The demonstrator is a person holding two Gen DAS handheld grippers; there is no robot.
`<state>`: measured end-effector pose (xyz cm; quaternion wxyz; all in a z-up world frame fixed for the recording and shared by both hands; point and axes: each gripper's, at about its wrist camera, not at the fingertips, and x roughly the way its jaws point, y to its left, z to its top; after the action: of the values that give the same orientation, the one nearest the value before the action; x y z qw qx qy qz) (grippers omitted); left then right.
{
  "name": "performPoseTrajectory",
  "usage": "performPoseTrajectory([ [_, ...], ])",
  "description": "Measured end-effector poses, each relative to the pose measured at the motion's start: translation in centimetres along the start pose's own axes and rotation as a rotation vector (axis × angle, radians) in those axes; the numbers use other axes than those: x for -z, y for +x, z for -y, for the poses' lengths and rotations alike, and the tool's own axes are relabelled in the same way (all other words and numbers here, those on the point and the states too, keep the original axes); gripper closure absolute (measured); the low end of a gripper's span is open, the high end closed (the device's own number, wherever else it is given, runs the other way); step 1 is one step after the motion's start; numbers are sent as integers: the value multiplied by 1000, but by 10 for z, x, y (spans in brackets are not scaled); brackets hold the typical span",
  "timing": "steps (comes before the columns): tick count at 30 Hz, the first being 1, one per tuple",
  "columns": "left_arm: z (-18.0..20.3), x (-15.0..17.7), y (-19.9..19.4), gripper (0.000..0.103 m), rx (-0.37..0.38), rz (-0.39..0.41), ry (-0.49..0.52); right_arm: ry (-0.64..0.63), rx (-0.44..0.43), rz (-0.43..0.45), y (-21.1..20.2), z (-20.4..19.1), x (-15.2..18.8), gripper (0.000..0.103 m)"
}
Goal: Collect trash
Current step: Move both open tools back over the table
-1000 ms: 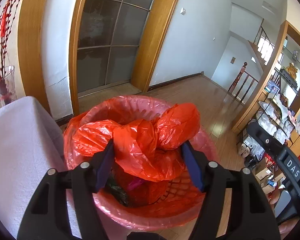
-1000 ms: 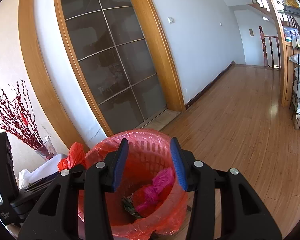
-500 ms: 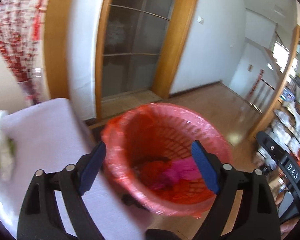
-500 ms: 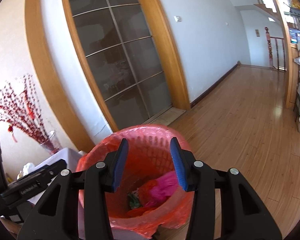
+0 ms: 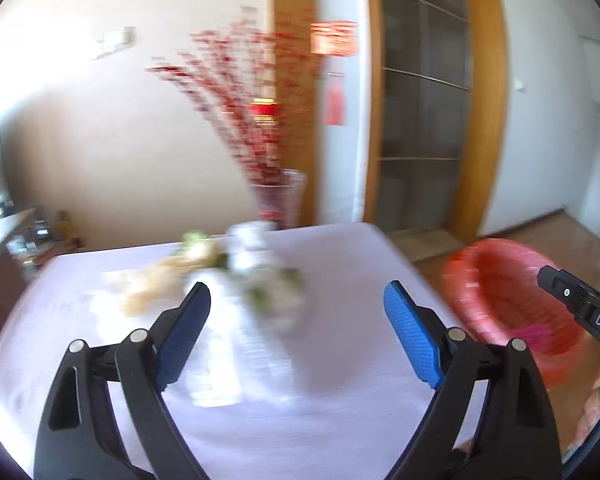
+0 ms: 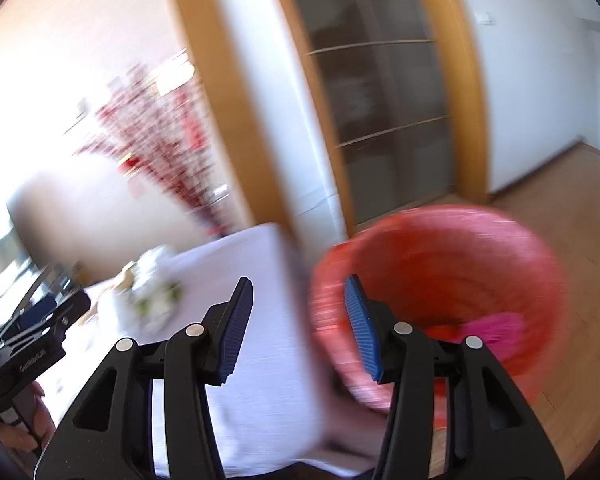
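A red-lined waste basket (image 5: 512, 296) stands on the floor by the table's right edge, with red and pink bags inside; it also shows in the right wrist view (image 6: 452, 272). My left gripper (image 5: 297, 320) is open and empty over a white-clothed table (image 5: 340, 400), facing blurred white and tan scraps (image 5: 235, 276). My right gripper (image 6: 300, 320) is open and empty at the table's corner (image 6: 259, 360), its right finger in front of the basket rim. The scraps show blurred in the right wrist view (image 6: 151, 292).
A glass vase of red berry branches (image 5: 275, 196) stands behind the table. A wood-framed glass door (image 5: 424, 120) is beyond the basket. The wooden floor (image 6: 560, 208) spreads to the right. The other gripper's body shows at the left edge (image 6: 23, 348).
The red bag left my left gripper and lies in the basket. Both grippers have swung left from the basket toward the table. The left gripper has opened wider.
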<state>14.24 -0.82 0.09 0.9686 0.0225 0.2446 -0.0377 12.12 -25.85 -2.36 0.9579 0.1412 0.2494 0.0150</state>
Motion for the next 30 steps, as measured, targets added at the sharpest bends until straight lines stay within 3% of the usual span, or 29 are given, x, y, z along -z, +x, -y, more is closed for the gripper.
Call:
performPoseTrajectory([
  [5, -65, 9, -16, 16, -121, 7, -69, -91, -163, -111, 35, -73, 10, 55],
  [12, -130, 25, -37, 16, -226, 3, -159, -212, -290, -233, 82, -159, 29, 60],
  [20, -171, 38, -36, 17, -252, -25, -222, -251, -257, -285, 118, -195, 41, 60],
  [27, -177, 42, -30, 17, -238, -43, -243, -263, -215, -313, 135, -198, 47, 60],
  [29, -178, 42, -29, 17, -233, -44, -246, -281, -218, -325, 138, -200, 51, 66],
  [30, -178, 42, -28, 17, -230, -44, -247, -297, -219, -334, 138, -202, 54, 80],
])
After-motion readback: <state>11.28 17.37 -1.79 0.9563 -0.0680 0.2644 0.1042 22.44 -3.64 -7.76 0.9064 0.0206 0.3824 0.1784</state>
